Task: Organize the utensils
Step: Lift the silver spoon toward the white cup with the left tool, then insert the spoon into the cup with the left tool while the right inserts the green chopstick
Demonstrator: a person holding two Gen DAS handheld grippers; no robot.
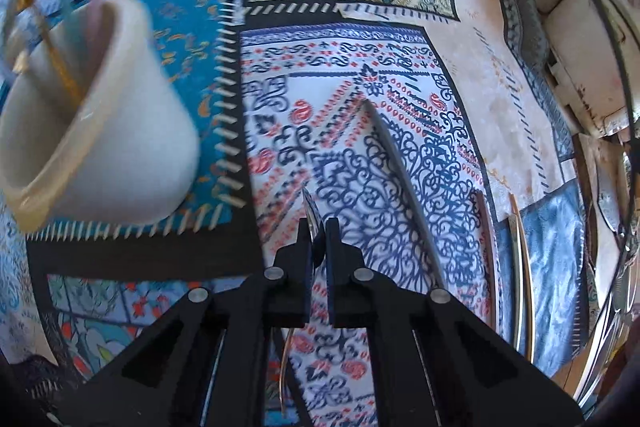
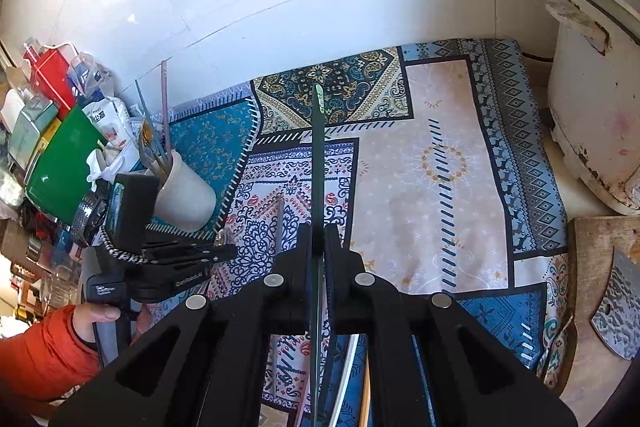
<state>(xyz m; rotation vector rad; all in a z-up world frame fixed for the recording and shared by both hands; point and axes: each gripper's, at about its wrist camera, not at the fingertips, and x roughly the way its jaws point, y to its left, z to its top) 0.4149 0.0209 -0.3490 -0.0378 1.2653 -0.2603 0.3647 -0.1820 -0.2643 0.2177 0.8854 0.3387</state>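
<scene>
My left gripper (image 1: 318, 227) is closed on a thin metal utensil (image 1: 310, 211), whose shiny end pokes up between the pads while its handle curves away beneath. My right gripper (image 2: 318, 231) is clamped on a long dark utensil (image 2: 319, 147) that juts forward over the patterned cloth (image 2: 420, 163). The cream holder (image 1: 120, 131), already bristling with handles, stands on the surface up and to the left of my left gripper. To do this well, I should bring the left piece over the holder's mouth, turn it upright and let go only once it is inside the rim. My left gripper points steeply down; the right slants forward and down, waiting its turn.
</scene>
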